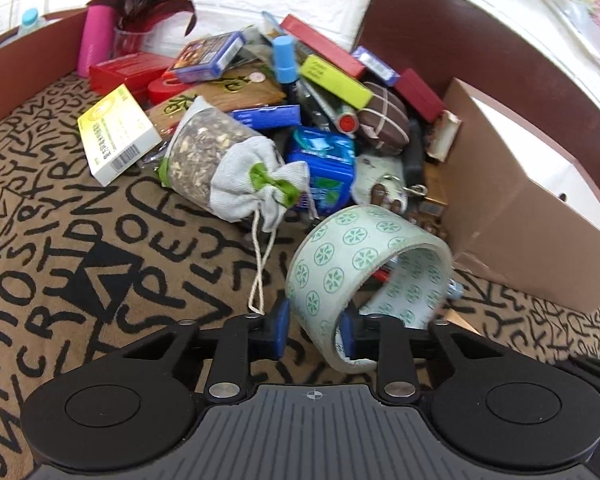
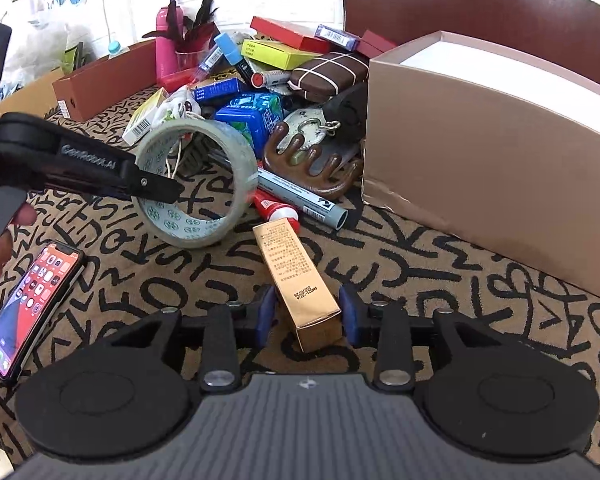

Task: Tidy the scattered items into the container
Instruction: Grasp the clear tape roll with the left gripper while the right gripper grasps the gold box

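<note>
Blue-padded fingers [image 1: 281,330] of the left gripper [image 1: 314,330] are seen nearest the lens in the left wrist view, closed across the wall of a patterned tape roll [image 1: 354,264]: one pad lies outside the ring at 9 o'clock, the other inside it at 3 o'clock, and the wall appears to be pinched between them. The roll is tilted, its open side turned toward 3 o'clock, with the beige container [image 1: 512,216] just beyond it at 2 o'clock. A heap of scattered items [image 1: 284,92] is piled at 12 o'clock on the letter-printed worktop [image 1: 100,240].

In the right wrist view, the right gripper [image 2: 306,314] is held with its fingers apart around the near end of a gold box [image 2: 296,280]; a narrow gap is visible on each side, so the box is not clamped. The box lies flat, pointing toward 11 o'clock. A phone [image 2: 32,304] is seen at 9 o'clock, the container [image 2: 492,152] at 2 o'clock.
</note>
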Demonstrator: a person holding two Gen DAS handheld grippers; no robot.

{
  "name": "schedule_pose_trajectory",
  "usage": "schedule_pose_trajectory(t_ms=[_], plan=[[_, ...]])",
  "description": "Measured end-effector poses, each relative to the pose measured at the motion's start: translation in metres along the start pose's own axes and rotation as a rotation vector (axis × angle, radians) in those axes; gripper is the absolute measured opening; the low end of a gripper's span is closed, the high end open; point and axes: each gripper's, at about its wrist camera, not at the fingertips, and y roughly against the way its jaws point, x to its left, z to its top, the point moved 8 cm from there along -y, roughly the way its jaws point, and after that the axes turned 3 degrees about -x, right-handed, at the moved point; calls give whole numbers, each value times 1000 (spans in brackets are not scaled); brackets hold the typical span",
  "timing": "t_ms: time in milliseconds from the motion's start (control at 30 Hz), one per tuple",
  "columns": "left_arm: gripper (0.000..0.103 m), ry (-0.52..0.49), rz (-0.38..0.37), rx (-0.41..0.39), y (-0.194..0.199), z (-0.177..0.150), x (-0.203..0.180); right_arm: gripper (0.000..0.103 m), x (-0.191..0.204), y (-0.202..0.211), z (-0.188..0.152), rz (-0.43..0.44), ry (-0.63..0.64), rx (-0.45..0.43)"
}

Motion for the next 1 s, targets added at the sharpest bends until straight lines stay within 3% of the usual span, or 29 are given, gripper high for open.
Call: schedule_pose_trajectory(t_ms=[167, 200, 300, 367, 400, 433, 533, 600, 667, 1000], plan=[[41, 10, 8, 25, -19, -2, -3, 41, 2, -10, 0, -2, -1, 18], [16, 13, 10, 42, -24, -4, -3, 41, 2, -12, 0, -3, 1, 20], [13, 54, -12, 57, -26, -6, 0, 35, 3, -13, 0, 3, 4, 25], [14, 46, -23, 53, -24, -5, -2, 31, 3, -11, -1, 6, 9, 25], [21, 40, -27, 50, -24, -5, -4, 32, 3, -12, 0, 1, 10, 26], [36, 43, -29, 46, -25, -3, -6, 32, 3, -14, 1, -3, 11, 29], [39, 55, -25, 65, -33, -3, -12, 30, 6, -19, 3, -9, 19, 30], [18, 44, -11, 76, -38, -5, -15, 27, 8, -20, 3, -9, 22, 28], [11, 55, -32, 88, -35, -6, -17, 27, 7, -16, 1, -5, 14, 28], [5, 57, -81, 60, 6, -16, -36, 27, -3, 17, -7, 5, -34, 4]])
